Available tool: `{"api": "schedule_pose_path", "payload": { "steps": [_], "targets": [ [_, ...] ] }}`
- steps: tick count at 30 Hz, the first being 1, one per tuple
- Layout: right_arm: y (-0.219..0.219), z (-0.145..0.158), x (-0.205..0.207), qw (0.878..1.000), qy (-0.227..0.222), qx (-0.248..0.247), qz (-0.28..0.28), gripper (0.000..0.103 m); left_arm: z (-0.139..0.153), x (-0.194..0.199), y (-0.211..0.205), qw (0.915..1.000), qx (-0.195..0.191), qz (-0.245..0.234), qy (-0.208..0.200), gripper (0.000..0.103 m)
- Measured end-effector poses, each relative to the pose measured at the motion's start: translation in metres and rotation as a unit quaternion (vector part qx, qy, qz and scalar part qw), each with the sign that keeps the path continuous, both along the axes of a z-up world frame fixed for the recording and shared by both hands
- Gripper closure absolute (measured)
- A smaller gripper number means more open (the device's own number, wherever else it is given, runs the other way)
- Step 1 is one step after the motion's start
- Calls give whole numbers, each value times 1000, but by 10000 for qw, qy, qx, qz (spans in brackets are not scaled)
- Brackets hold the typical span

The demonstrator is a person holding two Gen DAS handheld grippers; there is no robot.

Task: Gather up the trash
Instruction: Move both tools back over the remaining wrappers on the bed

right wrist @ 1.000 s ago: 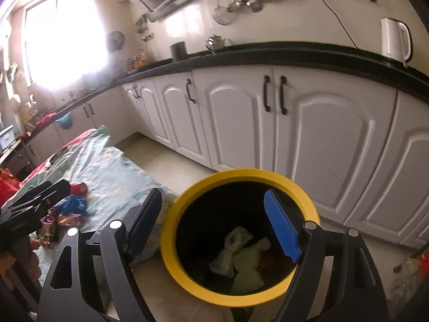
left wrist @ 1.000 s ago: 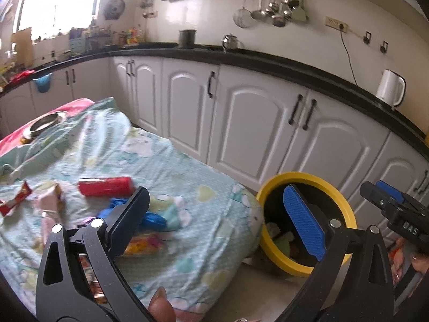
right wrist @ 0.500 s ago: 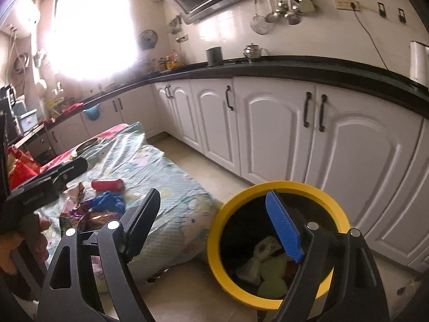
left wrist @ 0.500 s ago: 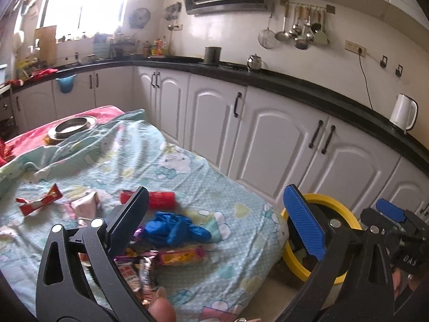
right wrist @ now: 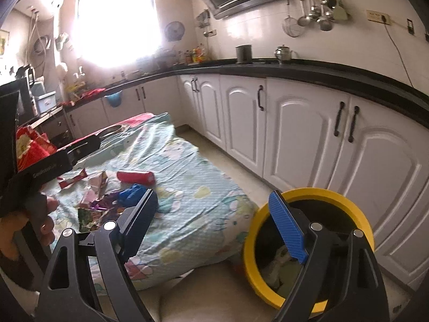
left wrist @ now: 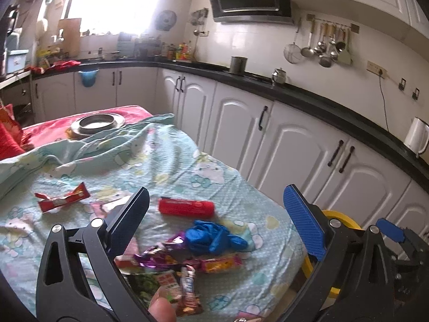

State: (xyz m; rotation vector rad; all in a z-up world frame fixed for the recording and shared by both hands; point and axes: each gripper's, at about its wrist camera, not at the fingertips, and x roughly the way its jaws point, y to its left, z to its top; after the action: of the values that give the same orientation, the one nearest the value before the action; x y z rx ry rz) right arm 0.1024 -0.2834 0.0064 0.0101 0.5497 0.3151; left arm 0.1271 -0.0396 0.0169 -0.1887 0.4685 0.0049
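Trash lies on a light blue patterned cloth [left wrist: 171, 161]: a red tube [left wrist: 186, 207], a crumpled blue glove [left wrist: 211, 237], a red wrapper [left wrist: 63, 198] and a heap of shiny snack wrappers [left wrist: 166, 265]. My left gripper [left wrist: 216, 194] hovers open above the heap with nothing between its fingers. My right gripper [right wrist: 213, 196] hangs between the cloth's edge and the yellow-rimmed bin [right wrist: 335, 198], its jaws opening, with nothing in them. The bin holds crumpled trash [right wrist: 281, 263]. In the left wrist view only a slice of the bin [left wrist: 340, 216] shows.
White cabinets [right wrist: 303, 134] under a black counter run along the far side. A metal bowl [left wrist: 97, 122] sits at the cloth's far end. A red bag [right wrist: 32, 145] stands at the left. A white kettle [left wrist: 417, 135] is on the counter. Tiled floor [right wrist: 241, 171] separates cloth and cabinets.
Both views have swung left, away from the bin and toward the cloth with the trash. The bin has slid to the right in both. The right jaws stand slightly wider.
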Motion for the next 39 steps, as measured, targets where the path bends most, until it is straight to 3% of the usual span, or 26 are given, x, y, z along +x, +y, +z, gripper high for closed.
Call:
{"api": "schedule_pose_path", "payload": {
  "steps": [19, 22, 26, 31, 39],
  "targets": [
    [82, -23, 24, 9949, 418, -243, 883, 21, -15, -4, 101, 9935, -432, 1037, 181, 11],
    [95, -31, 29, 9921, 616, -246, 1066, 32, -20, -4, 111, 9924, -490, 1102, 237, 11],
    [106, -44, 38, 9889, 894, -275, 1152, 37, -30, -1, 120, 9907, -614, 1156, 377, 12],
    [115, -63, 48, 9847, 1264, -267, 1168, 41, -46, 4, 130, 9880, -781, 1180, 615, 28],
    [130, -79, 65, 9823, 1545, -24, 1061, 41, -67, 12, 135, 9853, -888, 1141, 907, 32]
  ]
}}
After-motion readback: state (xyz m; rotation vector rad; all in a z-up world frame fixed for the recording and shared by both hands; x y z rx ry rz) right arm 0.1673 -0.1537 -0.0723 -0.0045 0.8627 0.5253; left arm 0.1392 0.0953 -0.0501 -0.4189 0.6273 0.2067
